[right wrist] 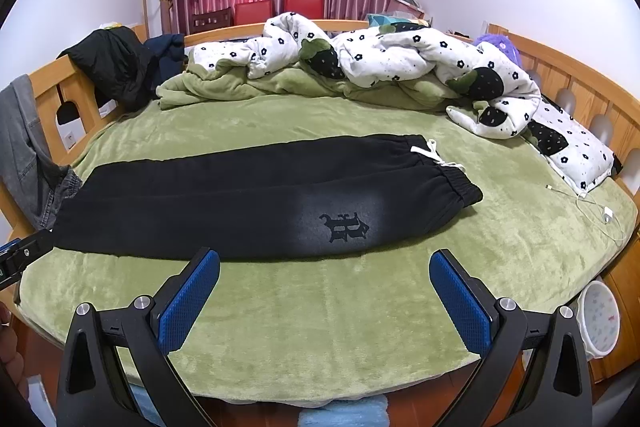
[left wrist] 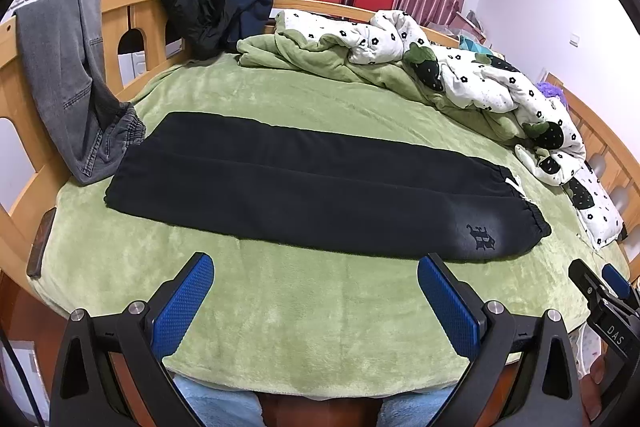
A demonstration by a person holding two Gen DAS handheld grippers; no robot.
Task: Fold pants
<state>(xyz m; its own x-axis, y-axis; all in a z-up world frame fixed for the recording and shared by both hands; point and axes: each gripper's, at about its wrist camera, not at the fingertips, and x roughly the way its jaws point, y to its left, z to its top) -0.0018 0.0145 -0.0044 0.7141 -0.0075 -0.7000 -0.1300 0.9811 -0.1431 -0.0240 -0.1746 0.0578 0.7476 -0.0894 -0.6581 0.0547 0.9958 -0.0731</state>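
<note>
Black pants [left wrist: 304,187] lie flat across the green bed, folded lengthwise with one leg on the other. The waistband with a white drawstring [right wrist: 432,153] is at the right, the leg ends at the left. A dark emblem [right wrist: 346,225] shows near the waist. My left gripper [left wrist: 316,267] is open and empty, above the bed's near edge in front of the pants. My right gripper [right wrist: 325,265] is open and empty, just in front of the pants near the emblem. The right gripper also shows in the left wrist view [left wrist: 600,287].
Green blanket [right wrist: 320,307] covers the bed. A crumpled white flowered duvet [right wrist: 400,63] lies at the back and right. Grey jeans [left wrist: 68,79] and a black jacket [left wrist: 192,7] hang on the wooden rail. A white charging cable [right wrist: 592,207] lies at the right.
</note>
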